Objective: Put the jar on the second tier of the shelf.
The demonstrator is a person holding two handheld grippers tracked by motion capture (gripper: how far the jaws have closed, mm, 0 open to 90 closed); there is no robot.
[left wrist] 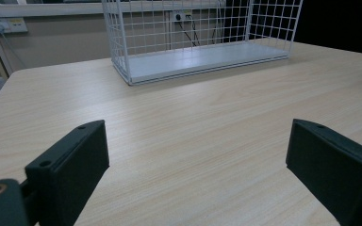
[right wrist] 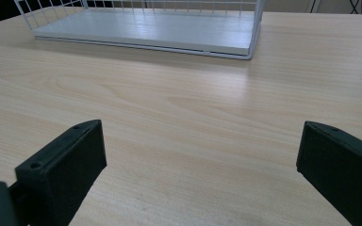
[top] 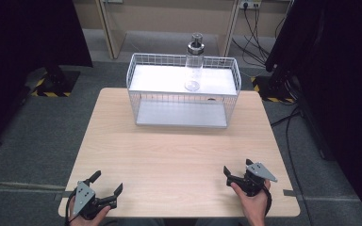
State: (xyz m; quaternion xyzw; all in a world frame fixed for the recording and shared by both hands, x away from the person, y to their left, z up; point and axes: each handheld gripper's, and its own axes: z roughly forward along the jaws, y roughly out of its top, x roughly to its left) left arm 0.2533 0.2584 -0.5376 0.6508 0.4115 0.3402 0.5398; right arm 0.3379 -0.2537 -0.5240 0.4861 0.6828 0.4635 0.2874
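Two claws, left claw (top: 107, 182) and right claw (top: 237, 170), are resting wide open on the bench (top: 179, 155), facing a light, stiff wire basket (top: 184, 101) far ahead, probably best gripped at its rim.

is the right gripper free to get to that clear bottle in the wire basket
Probably yes: the right gripper is open and holds nothing, bare table lies between, and the clear bottle stands in the open-topped wire basket, so from above.
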